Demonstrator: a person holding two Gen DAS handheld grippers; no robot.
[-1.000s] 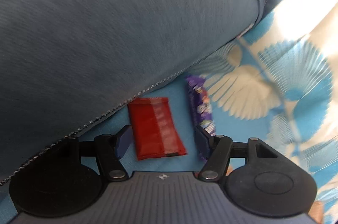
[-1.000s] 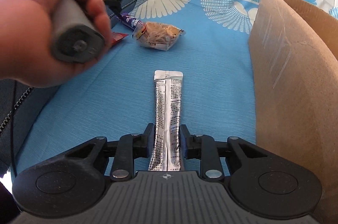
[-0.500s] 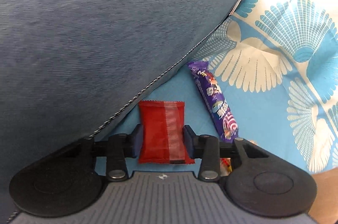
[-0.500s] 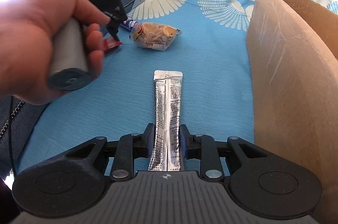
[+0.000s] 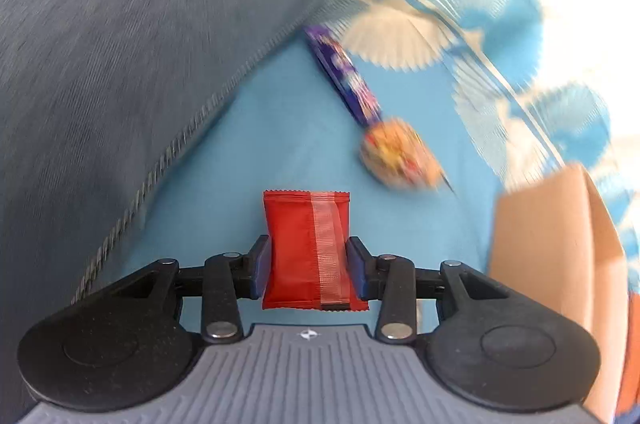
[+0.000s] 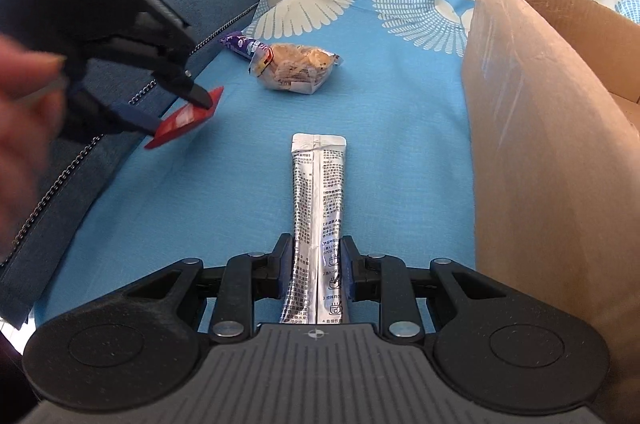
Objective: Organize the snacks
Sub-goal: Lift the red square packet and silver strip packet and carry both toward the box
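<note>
My left gripper (image 5: 307,264) is shut on a red snack packet (image 5: 308,244), its pads pressing both long sides. In the right wrist view that left gripper (image 6: 176,111) carries the red packet (image 6: 184,123) lifted clear of the blue cloth, at the left by the cushion. My right gripper (image 6: 316,270) is shut on a long silver stick sachet (image 6: 318,191) that points away along the cloth. A purple bar (image 6: 240,44) and a clear-wrapped pastry (image 6: 296,67) lie farther back. The purple bar (image 5: 344,79) and the pastry (image 5: 396,153) appear blurred in the left wrist view.
An open cardboard box (image 6: 552,151) stands on the right, its near wall tall beside the sachet; its corner (image 5: 560,248) shows at right in the left wrist view. A grey-blue cushion (image 5: 140,43) borders the left. A person's hand (image 6: 24,127) holds the left gripper.
The left gripper closed onto the red packet, then lifted it off the cloth and swung right, away from the cushion. The right gripper stayed still on the silver sachet.
</note>
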